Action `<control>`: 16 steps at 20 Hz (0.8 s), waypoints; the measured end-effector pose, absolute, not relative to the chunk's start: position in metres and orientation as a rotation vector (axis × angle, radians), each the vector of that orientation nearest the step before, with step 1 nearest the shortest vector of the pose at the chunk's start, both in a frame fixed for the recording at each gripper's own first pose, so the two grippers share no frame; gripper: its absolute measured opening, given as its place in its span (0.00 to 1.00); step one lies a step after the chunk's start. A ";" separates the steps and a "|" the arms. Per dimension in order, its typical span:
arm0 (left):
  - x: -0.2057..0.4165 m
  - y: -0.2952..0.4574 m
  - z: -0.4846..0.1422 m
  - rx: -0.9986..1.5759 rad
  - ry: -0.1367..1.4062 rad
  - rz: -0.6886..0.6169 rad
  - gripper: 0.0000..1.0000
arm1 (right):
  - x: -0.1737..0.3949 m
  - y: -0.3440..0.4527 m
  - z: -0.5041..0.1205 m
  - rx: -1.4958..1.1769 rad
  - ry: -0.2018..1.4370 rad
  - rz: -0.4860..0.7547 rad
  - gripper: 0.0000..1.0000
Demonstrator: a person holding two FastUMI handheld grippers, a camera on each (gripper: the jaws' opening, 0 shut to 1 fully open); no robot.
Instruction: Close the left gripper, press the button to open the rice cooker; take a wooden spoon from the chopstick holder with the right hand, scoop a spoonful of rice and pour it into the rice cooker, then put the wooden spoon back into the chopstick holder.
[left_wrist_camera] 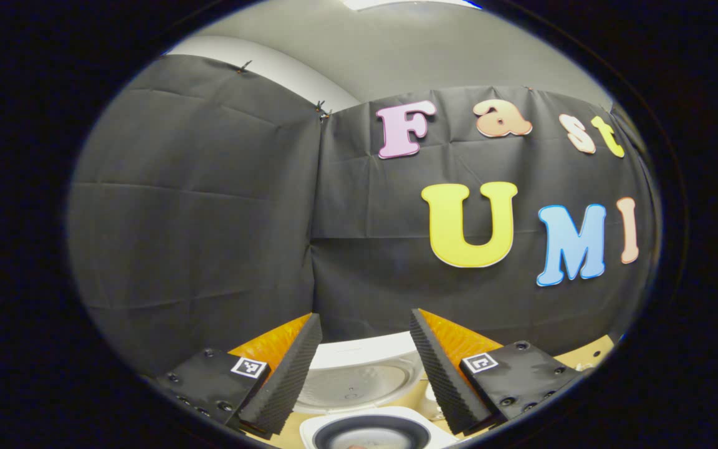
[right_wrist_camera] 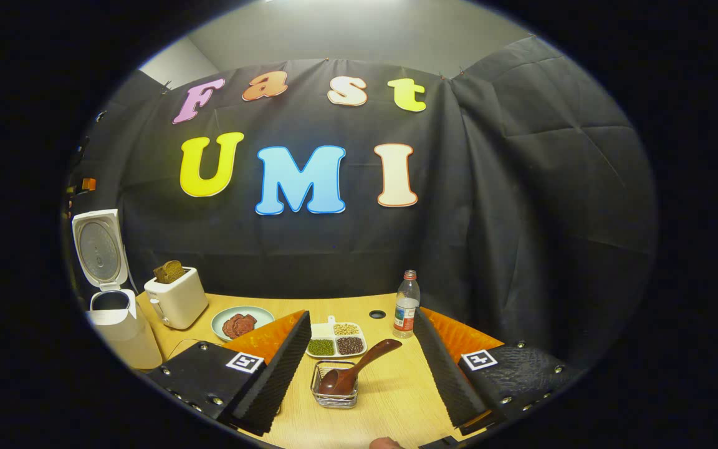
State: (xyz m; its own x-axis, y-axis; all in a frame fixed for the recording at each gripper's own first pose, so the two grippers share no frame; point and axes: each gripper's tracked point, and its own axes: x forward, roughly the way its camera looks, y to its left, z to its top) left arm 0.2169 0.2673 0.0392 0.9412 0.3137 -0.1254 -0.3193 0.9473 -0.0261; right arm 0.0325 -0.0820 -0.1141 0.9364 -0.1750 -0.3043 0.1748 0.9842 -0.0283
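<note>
In the left gripper view my left gripper (left_wrist_camera: 365,315) is open, held above the white rice cooker (left_wrist_camera: 359,380). Its lid stands raised and the dark inner pot (left_wrist_camera: 371,434) shows below. In the right gripper view the same rice cooker (right_wrist_camera: 116,324) stands at the table's far left with its lid (right_wrist_camera: 98,248) up. My right gripper (right_wrist_camera: 361,315) is open and holds nothing. Just ahead of it, a dark wooden spoon (right_wrist_camera: 359,365) rests bowl-down in a small wire chopstick holder (right_wrist_camera: 334,391), its handle leaning up and right. A white divided dish (right_wrist_camera: 336,340) holds three kinds of grain.
A white toaster (right_wrist_camera: 176,298) with bread in it stands beside the cooker. A pale plate (right_wrist_camera: 242,323) with reddish slices lies next to it. A plastic bottle (right_wrist_camera: 406,304) stands near a round hole (right_wrist_camera: 378,314) in the wooden table (right_wrist_camera: 396,386). Black cloth walls close in behind.
</note>
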 end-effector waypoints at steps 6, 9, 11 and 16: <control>0.270 0.300 0.019 -0.038 0.153 0.334 0.96 | 0.018 -0.079 -0.117 -0.012 0.322 -0.219 1.00; 0.288 0.308 -0.001 -0.055 0.199 0.341 0.99 | 0.013 -0.078 -0.119 -0.023 0.331 -0.228 1.00; 0.295 0.314 -0.018 -0.089 0.252 0.333 1.00 | 0.013 -0.076 -0.119 -0.030 0.333 -0.224 1.00; 0.291 0.304 -0.044 -0.115 0.324 0.308 1.00 | 0.016 -0.068 -0.113 -0.068 0.323 -0.181 1.00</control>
